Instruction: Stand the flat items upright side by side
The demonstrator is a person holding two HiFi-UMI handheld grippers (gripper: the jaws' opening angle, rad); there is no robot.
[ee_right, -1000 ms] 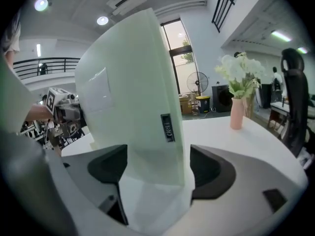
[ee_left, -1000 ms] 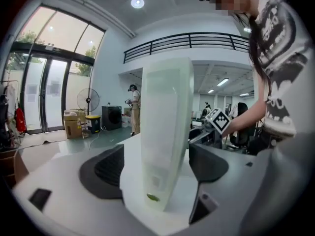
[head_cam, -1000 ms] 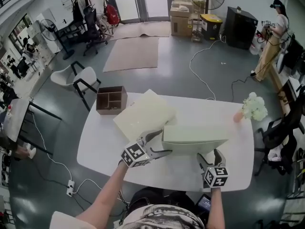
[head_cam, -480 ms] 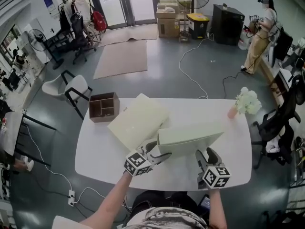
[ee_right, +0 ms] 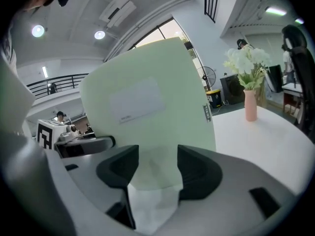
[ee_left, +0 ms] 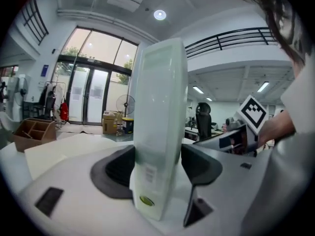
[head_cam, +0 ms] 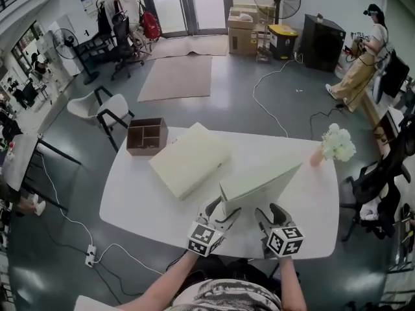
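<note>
Now left gripper (head_cam: 224, 211) and right gripper (head_cam: 269, 215) fingers — just closing — clamp the upright pale green box (head_cam: 259, 180).

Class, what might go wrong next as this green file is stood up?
The left tongs and right tongs have just been closing on the green file, gripping only its near end; it seems to lean and may topple. Swung sideways, it might hit the cream file lying flat close by.

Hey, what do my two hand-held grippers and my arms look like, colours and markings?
The left hand-held gripper and right hand-held gripper have light grey bodies with two dark pads. Each carries a cube of black-and-white square markers. The forearms are unsleeved; a black-and-white patterned top shows below.
</note>
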